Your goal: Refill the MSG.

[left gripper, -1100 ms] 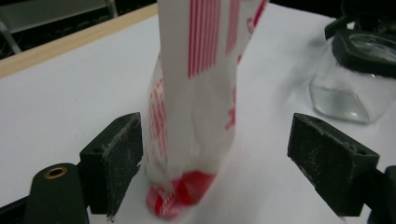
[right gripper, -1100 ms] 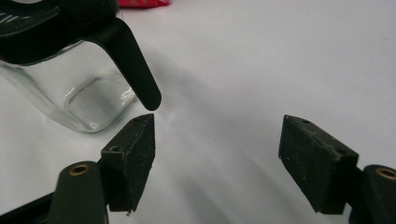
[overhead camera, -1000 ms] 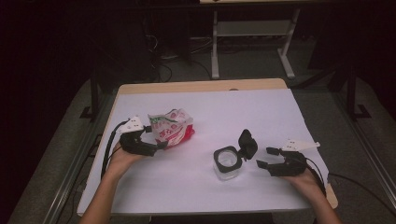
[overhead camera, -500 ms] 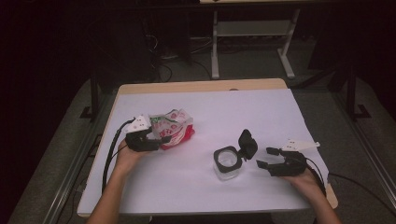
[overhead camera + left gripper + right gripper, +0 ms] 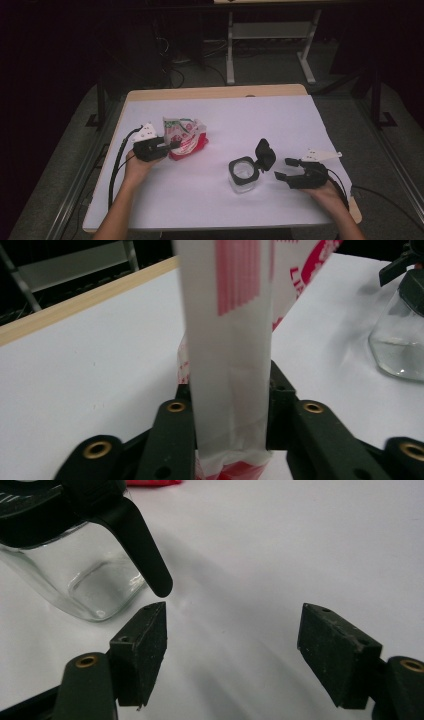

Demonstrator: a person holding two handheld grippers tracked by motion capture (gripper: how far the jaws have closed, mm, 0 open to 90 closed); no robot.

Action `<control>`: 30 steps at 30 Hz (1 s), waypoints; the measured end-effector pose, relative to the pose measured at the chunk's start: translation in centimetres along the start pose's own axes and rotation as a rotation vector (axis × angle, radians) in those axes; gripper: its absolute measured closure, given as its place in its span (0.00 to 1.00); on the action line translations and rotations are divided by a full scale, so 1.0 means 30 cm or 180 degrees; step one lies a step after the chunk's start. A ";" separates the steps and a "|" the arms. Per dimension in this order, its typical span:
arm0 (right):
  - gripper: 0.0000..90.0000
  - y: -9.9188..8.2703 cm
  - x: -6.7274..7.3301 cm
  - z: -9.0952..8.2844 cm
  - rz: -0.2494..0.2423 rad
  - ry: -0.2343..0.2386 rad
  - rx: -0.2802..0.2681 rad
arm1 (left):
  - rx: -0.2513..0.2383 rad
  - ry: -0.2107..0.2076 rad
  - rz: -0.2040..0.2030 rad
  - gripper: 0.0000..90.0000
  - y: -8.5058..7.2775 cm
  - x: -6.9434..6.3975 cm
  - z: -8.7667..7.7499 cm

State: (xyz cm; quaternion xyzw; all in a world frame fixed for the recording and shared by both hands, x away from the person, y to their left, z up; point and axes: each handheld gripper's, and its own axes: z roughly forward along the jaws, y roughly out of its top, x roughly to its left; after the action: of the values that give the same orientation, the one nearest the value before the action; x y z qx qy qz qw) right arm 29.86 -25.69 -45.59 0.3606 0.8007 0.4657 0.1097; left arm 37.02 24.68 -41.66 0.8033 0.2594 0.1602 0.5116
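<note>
A red and white plastic bag (image 5: 186, 137) stands on the white table cover, left of centre. My left gripper (image 5: 172, 145) reaches it from the left; its jaws have just been closing. In the left gripper view the bag (image 5: 230, 340) fills the gap of that gripper (image 5: 227, 405), with both pads pressing its sides. A clear glass jar (image 5: 243, 174) with a raised black flip lid (image 5: 265, 154) stands right of centre. Just right of the jar, my right gripper (image 5: 282, 168) rests open. In the right gripper view the jar (image 5: 75, 565) sits left of the empty jaws (image 5: 232, 630).
The white cover (image 5: 280, 120) leaves a wooden table edge (image 5: 215, 92) bare at the far side. A black cable (image 5: 116, 170) trails off the left gripper toward the near left corner. Desk legs and cables stand on the dark floor beyond the table.
The left gripper's jaws have come together on the bag, which now stands more upright. The right gripper and the jar have not moved.
</note>
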 end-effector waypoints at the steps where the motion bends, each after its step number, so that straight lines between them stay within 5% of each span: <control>1: 0.30 0.000 0.000 0.000 0.0002 0.0000 0.0000 | -0.0021 -0.0006 -0.0018 0.85 -0.001 0.001 0.000; 5: 0.30 0.000 0.000 0.000 0.0003 -0.0004 0.0002 | -0.0060 -0.0020 -0.0006 0.92 -0.001 0.000 0.001; 13: 0.30 0.000 0.000 0.000 -0.0003 -0.0008 0.0004 | -0.0187 -0.0156 -0.0070 0.86 -0.027 0.004 -0.004; 18: 0.31 0.000 0.001 0.001 -0.0013 -0.0018 0.0006 | -0.0173 -0.0080 -0.0027 0.90 -0.024 0.001 -0.003; 30: 0.31 0.001 0.001 0.002 -0.0004 -0.0019 0.0014 | -0.0169 0.0002 -0.0188 0.99 0.000 0.006 -0.001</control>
State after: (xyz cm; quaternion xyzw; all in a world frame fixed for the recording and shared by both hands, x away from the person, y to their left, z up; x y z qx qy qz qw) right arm 29.86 -25.62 -45.60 0.3617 0.8016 0.4628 0.1117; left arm 37.15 24.82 -41.64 0.7814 0.2788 0.1520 0.5371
